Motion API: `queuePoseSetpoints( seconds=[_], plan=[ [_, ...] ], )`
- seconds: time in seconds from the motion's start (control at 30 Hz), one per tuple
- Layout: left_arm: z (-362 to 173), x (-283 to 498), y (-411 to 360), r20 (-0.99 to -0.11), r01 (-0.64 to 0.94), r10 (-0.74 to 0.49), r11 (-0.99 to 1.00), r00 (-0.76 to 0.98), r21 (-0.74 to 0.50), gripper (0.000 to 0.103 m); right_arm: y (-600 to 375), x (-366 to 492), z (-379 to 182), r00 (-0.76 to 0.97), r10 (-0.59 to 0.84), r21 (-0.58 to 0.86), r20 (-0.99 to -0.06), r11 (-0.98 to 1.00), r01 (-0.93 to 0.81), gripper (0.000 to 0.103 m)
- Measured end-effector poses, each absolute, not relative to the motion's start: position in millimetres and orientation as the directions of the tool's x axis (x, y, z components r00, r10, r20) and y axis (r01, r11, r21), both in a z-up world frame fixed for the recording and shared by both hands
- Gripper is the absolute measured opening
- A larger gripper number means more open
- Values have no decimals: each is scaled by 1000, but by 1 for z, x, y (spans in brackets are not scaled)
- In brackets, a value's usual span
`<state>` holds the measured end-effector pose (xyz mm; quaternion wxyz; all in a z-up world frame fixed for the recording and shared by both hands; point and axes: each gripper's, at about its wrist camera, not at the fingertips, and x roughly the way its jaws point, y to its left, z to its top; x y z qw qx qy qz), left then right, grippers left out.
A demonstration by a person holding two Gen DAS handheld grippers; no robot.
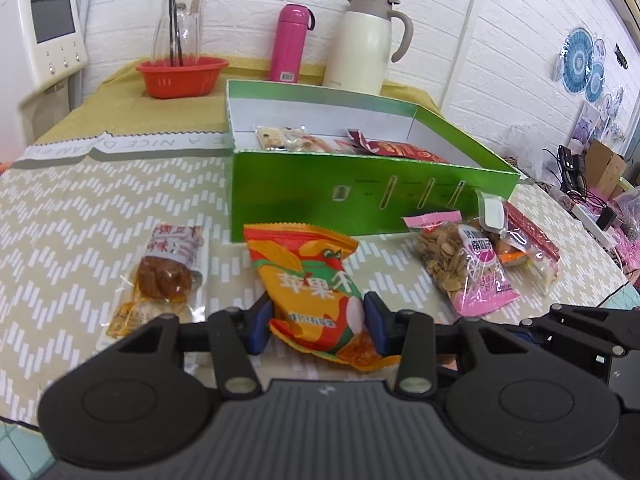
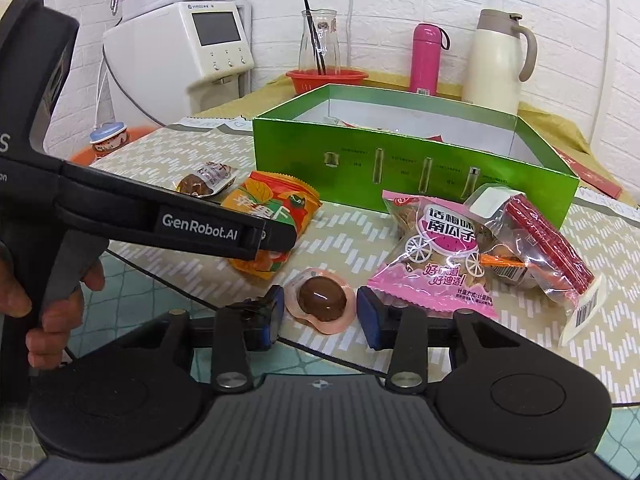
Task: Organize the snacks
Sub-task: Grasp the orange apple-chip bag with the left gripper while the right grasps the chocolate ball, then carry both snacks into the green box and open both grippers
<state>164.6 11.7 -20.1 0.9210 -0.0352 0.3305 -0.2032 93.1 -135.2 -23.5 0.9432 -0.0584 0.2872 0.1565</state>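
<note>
Left gripper [image 1: 318,322]: pads pinching orange packet [image 1: 312,280] on table [image 1: 60,208], in front of green box [image 1: 360,196]. Right gripper [image 2: 318,316]: jaws spread around egg pouch [image 2: 322,300], not touching. Pink seed bag [image 2: 432,248] and clear bag [image 2: 536,248] near the box; some snacks inside already [image 1: 304,142].
</note>
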Motion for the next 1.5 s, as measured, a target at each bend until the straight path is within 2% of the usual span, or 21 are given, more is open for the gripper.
queuePoseSetpoints(
  seconds=[0.17,0.4,0.7,0.93,1.13,1.3,1.5],
  plan=[
    [-21,163,16,-592,356,-412,909,692,-217,43,-135,91,-23,784,272,-13,-558,942,-335,63],
    [-14,147,25,-598,367,-428,901,677,-230,43,-144,76,-21,780,321,78,-538,940,-333,60],
    [38,131,35,-507,433,-494,868,707,-242,43,-158,65,14,846,324,58,-424,942,-331,60],
    [78,156,29,-448,422,-467,884,763,-202,43,-176,86,37,883,305,46,-357,950,-309,61],
    [91,200,15,-466,381,-414,909,782,-167,43,-185,125,48,890,295,81,-347,955,-285,62],
    [85,242,9,-509,362,-416,909,753,-206,43,-186,164,49,897,246,40,-367,968,-249,63],
    [68,273,-1,-557,355,-414,909,720,-217,43,-186,199,36,877,241,66,-416,970,-235,64]
  ],
)
